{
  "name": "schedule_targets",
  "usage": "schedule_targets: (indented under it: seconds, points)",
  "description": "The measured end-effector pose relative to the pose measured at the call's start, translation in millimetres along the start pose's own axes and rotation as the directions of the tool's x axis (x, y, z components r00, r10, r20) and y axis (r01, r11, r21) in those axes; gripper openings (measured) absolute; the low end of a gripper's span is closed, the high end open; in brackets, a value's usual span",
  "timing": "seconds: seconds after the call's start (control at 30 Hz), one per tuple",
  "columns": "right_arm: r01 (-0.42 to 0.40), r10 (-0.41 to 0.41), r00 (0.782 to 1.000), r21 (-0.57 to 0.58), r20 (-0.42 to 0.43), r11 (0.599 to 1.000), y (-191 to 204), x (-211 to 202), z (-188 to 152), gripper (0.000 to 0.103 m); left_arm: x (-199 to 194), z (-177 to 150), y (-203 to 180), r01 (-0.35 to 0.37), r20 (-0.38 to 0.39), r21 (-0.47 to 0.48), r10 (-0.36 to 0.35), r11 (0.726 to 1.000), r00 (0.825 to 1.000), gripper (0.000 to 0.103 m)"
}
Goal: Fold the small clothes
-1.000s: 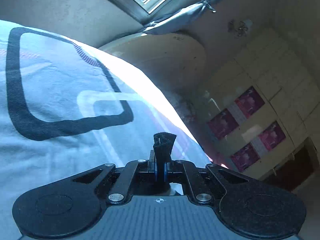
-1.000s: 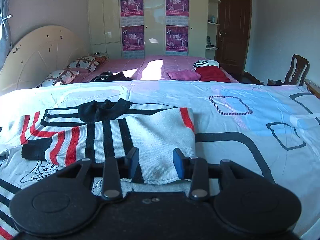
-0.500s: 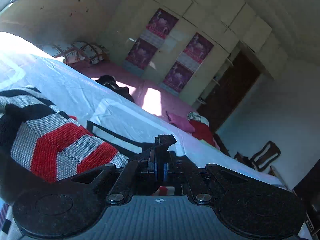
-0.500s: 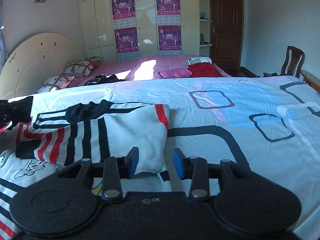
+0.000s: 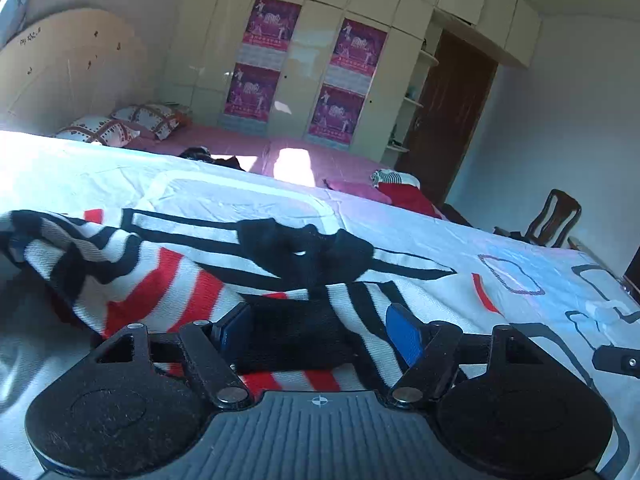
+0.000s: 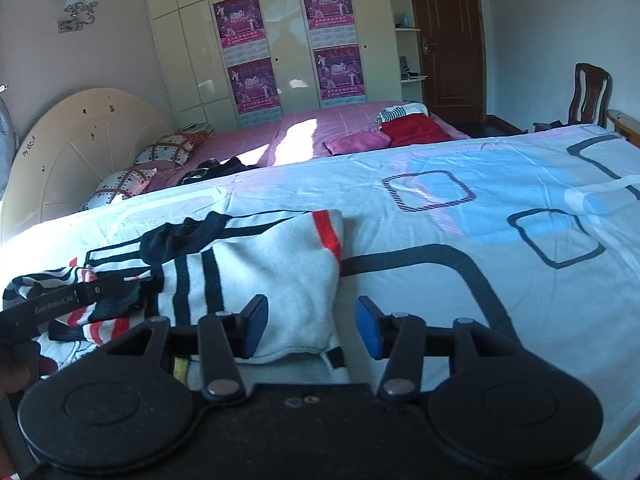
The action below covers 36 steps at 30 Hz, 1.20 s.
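Hovering over striped sweater point(image 5: 168, 280), both hand-held grippers w/ jaws apart.

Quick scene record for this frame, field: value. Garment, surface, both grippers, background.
garment: striped sweater, white with black and red stripes, partly folded, black collar on top
surface: bedsheet, pale with dark square outlines
left gripper: jaws open, low over a black cuff of the sweater, nothing clamped
right gripper: jaws open, straddling the sweater's near right corner
background: pink bed with folded clothes, pillows, wardrobe with four posters, wooden chair
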State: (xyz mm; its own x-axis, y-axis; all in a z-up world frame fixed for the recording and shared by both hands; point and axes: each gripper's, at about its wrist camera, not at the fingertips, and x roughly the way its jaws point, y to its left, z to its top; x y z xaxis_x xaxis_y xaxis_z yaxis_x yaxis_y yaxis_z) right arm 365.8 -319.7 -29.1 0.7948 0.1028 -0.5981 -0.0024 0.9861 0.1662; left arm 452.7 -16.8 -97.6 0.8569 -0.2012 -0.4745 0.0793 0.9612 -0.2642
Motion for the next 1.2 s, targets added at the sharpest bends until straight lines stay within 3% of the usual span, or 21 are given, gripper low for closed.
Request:
schedule_targets:
  seconds: [0.13, 0.27, 0.37, 0.5, 0.57, 0.6, 0.63, 0.73, 0.87, 0.93, 1.0, 1.2]
  points:
    - [-0.115, 0.116, 0.993, 0.051, -0.030, 0.992, 32.0, 25.3, 0.7, 0.048, -48.0, -4.0, 39.9, -0.101, 0.052, 0.031, 0.099, 0.994, 0.994, 0.073]
    - [-0.220, 0.230, 0.971, 0.137, -0.068, 0.966, 68.4, 60.7, -2.0, 0.048, -85.3, -7.5, 93.0, -0.251, 0.083, 0.022, 0.248, 0.968, 0.965, 0.073]
    - [-0.277, 0.308, 0.946, 0.235, -0.104, 0.932, 88.1, 89.0, -6.3, 0.048, -83.6, -6.6, 127.7, -0.300, 0.046, 0.000, 0.300, 0.954, 0.953, 0.073]
    - [-0.301, 0.386, 0.908, 0.392, -0.160, 0.869, 105.5, 126.9, -17.3, 0.046, -57.8, -7.3, 155.2, -0.288, -0.034, -0.021, 0.287, 0.957, 0.957, 0.073]
    - [-0.274, 0.358, 0.920, 0.388, -0.160, 0.880, 114.1, 132.7, -17.1, 0.034, -45.4, -8.7, 160.5, -0.287, -0.069, -0.026, 0.285, 0.958, 0.956, 0.073]
    - [-0.274, 0.352, 0.923, 0.374, -0.157, 0.886, 117.5, 133.3, -15.2, 0.008, -43.1, -9.9, 162.0, -0.286, -0.076, -0.025, 0.283, 0.958, 0.956, 0.073]
    - [-0.277, 0.349, 0.925, 0.358, -0.153, 0.891, 119.9, 133.2, -12.5, 0.005, -42.5, -10.3, 163.5, -0.288, -0.082, -0.028, 0.285, 0.957, 0.955, 0.073]
    - [-0.266, 0.282, 0.958, 0.196, -0.057, 0.944, 123.4, 106.9, 4.6, 0.005, -44.5, -11.5, 168.0, -0.295, -0.081, -0.038, 0.292, 0.955, 0.953, 0.073]
    - [-0.170, 0.167, 0.982, 0.026, 0.090, 0.985, 104.5, 59.9, 18.7, 0.005, -40.4, -14.5, 167.4, -0.273, -0.102, -0.034, 0.268, 0.962, 0.958, 0.061]
    - [-0.107, 0.106, 0.994, 0.005, 0.032, 0.994, 89.2, 67.5, 11.8, 0.005, -39.6, -15.9, 165.0, -0.276, -0.104, -0.023, 0.273, 0.961, 0.956, 0.060]
    - [-0.097, 0.101, 0.993, 0.075, -0.053, 0.992, 73.1, 82.0, 3.0, 0.005, -40.8, -17.1, 164.3, -0.277, -0.105, -0.021, 0.273, 0.961, 0.956, 0.060]
    - [-0.094, 0.094, 0.995, 0.002, 0.017, 0.996, 81.4, 70.2, -5.0, 0.005, -40.1, -15.7, 157.1, -0.280, -0.110, -0.003, 0.278, 0.960, 0.954, 0.057]
